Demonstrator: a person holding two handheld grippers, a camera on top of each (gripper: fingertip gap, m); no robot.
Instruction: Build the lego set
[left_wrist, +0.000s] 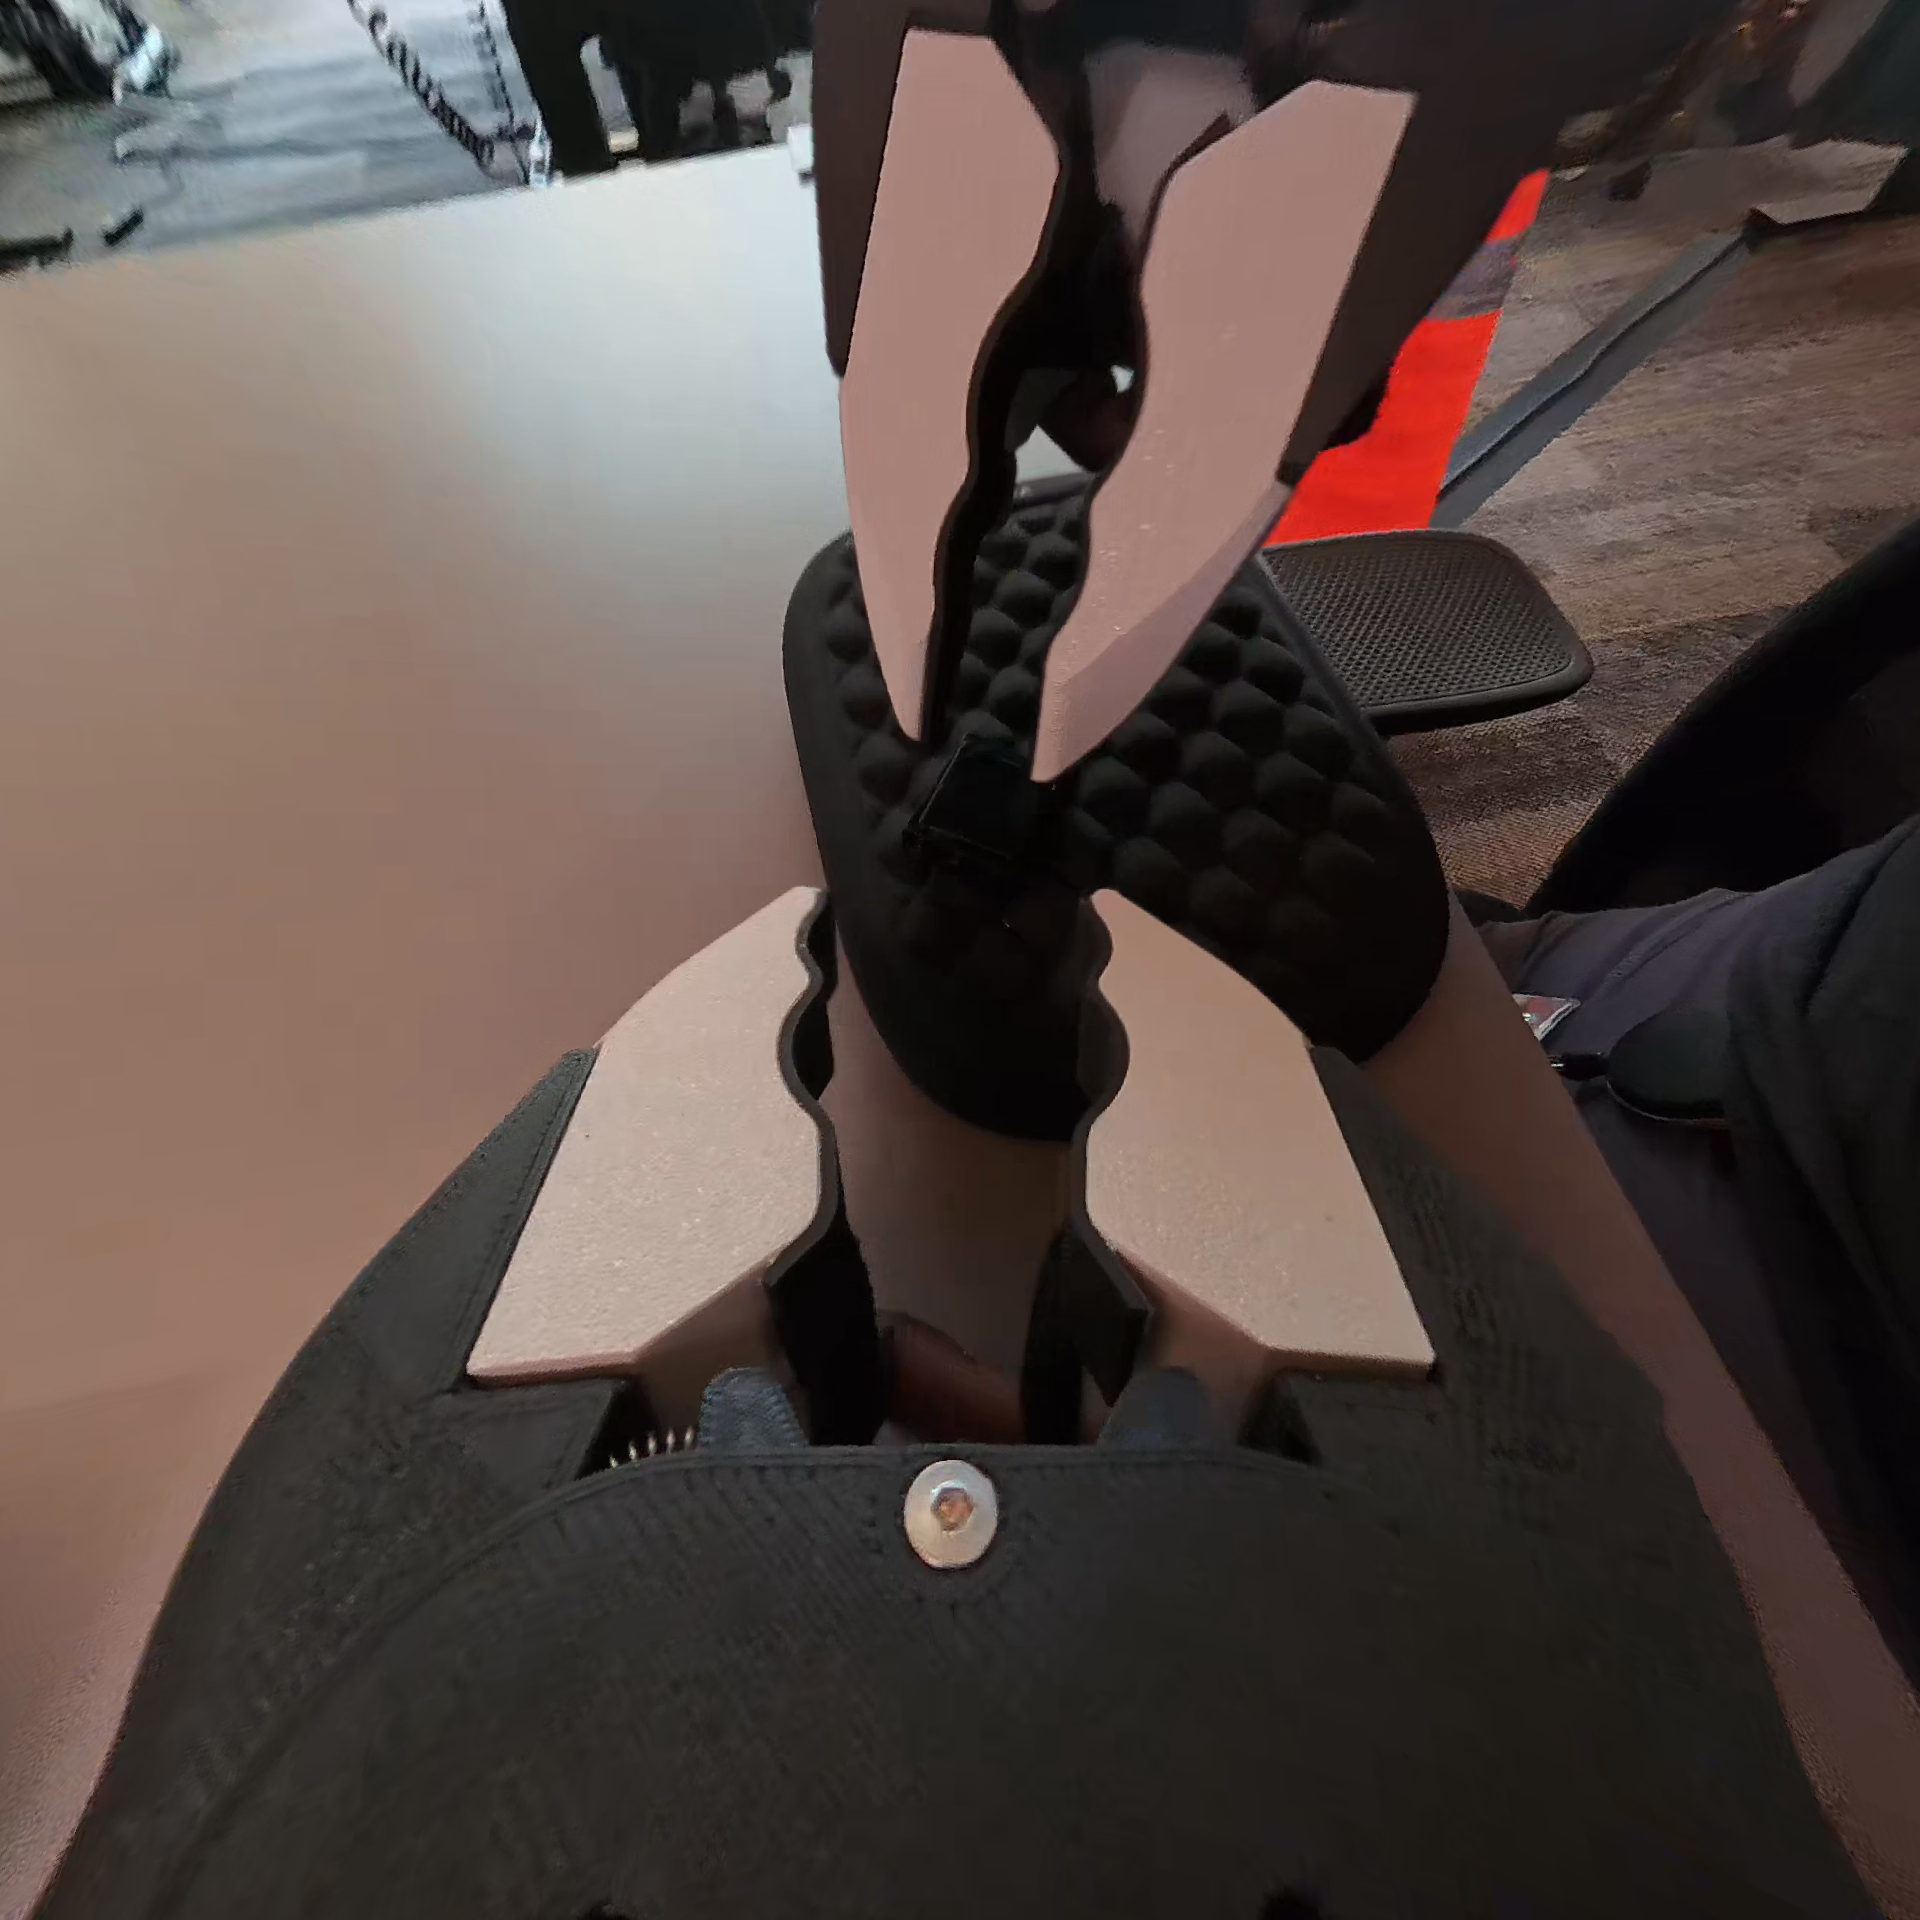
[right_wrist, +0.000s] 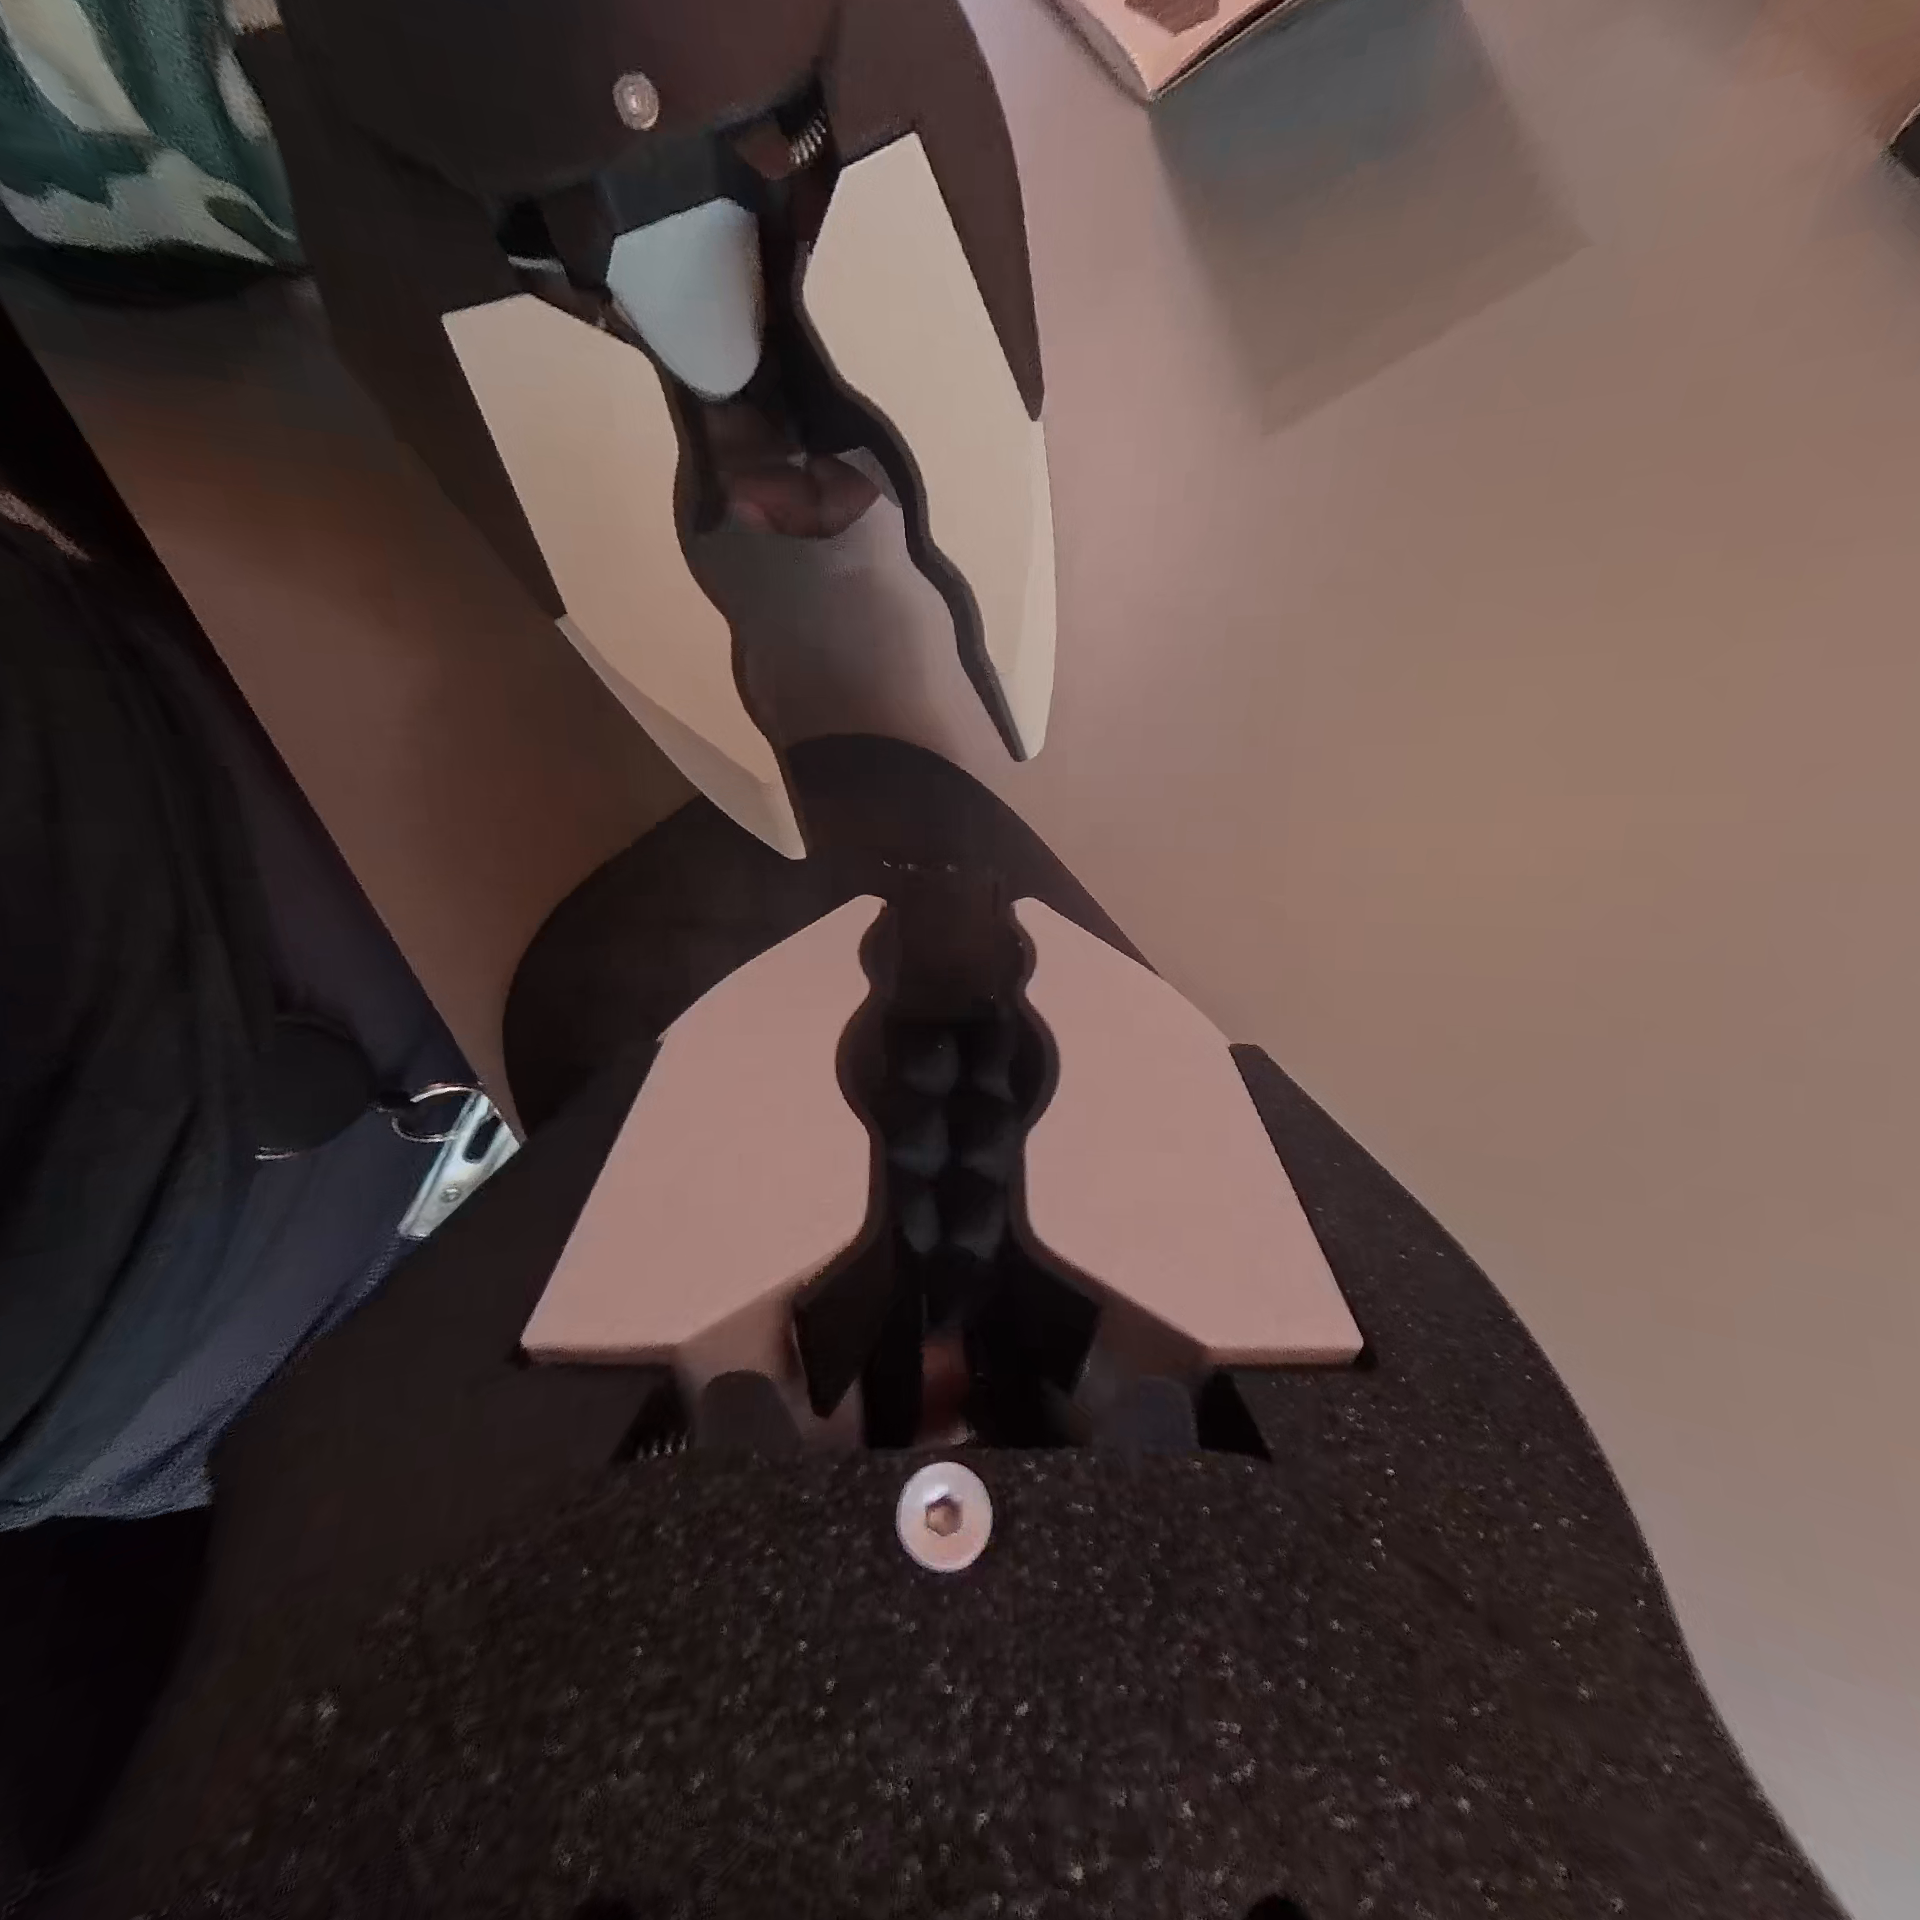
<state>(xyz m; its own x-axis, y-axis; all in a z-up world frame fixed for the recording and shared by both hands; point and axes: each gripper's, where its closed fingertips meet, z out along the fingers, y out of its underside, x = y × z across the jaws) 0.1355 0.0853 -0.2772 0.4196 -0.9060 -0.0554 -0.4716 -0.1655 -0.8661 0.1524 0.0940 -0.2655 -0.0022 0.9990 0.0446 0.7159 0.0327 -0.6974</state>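
While the left gripper (left_wrist: 961, 904) clamps the black bumpy pad (left_wrist: 1195, 790) over the table's near edge, the right gripper (left_wrist: 982, 753), jaws parted around a small black lego piece (left_wrist: 971, 805), seems mid-attachment; next, press it squarely home.

A: what's the room like?
B: big pale table (left_wrist: 364, 623), grey-brown carpet (left_wrist: 1714, 416) with an orange-red strip (left_wrist: 1434, 364), and a black mesh chair armrest (left_wrist: 1423, 623) beside the table.
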